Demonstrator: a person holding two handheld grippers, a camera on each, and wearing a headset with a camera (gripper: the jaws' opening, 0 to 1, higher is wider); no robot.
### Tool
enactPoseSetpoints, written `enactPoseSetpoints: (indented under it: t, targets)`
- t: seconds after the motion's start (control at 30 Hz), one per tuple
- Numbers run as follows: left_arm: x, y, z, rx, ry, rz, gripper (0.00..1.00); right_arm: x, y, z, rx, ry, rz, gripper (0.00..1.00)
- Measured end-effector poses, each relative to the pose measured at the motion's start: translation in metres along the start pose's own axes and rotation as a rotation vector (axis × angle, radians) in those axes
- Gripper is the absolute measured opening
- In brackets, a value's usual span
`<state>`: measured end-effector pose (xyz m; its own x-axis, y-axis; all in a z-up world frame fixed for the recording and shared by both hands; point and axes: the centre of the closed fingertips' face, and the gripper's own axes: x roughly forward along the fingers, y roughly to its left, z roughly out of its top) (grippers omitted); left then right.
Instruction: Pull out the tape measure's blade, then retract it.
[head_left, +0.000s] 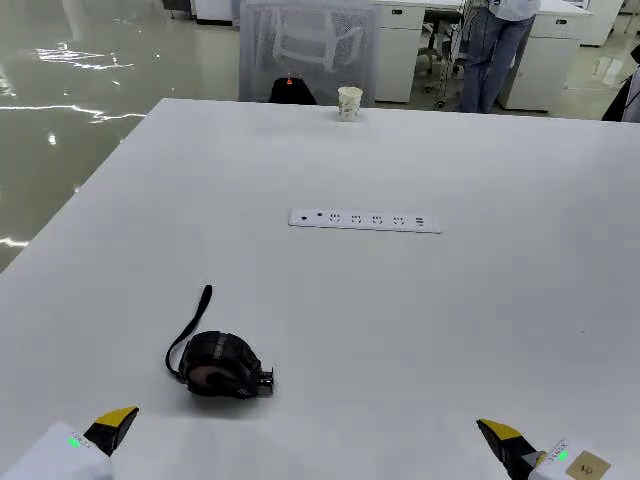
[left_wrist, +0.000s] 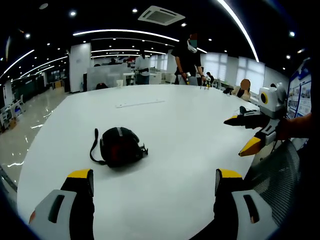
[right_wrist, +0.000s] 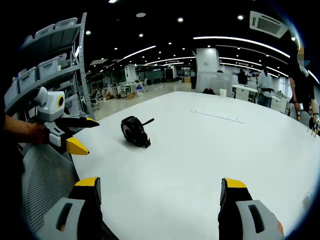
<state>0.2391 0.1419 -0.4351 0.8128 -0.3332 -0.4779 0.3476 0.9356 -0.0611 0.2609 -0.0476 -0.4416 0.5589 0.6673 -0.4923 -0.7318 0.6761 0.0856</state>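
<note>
Both jaws wide, empty: left gripper (left_wrist: 154, 176), right gripper (right_wrist: 160, 183); tape measure (head_left: 218, 365) black, blade in, strap (head_left: 188, 328) trailing.

The left tool (left_wrist: 154, 177) has two black jaws capped in yellow. Each jaw rises from a pale grey shell with a dark slot, at the bottom of the left gripper view. The right tool (right_wrist: 160, 184) is built alike. At the lower corners of the head view their bodies are white, each with a small green light, and the right one carries a tan label.
</note>
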Motion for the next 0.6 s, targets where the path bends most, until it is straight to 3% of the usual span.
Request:
enactPoseSetpoints:
  t: [0.2, 0.27, 0.6]
  targets:
    - [-0.0004, -0.0019, -0.0008, -0.005, 0.007, -0.011, 0.94, -0.0003, 0.0001, -0.0001, 0.000, 0.000, -0.002, 0.99]
    - [-0.0005, -0.0005, 0.0002, 0.004, -0.001, -0.003, 0.99, -0.0004, 0.0005, -0.0004, 0.002, 0.001, -0.002, 0.99]
    - [-0.0020, -0.0010, 0.0009, -0.004, -0.008, -0.009, 0.99, -0.0007, 0.0013, -0.0005, 0.003, 0.001, -0.001, 0.99]
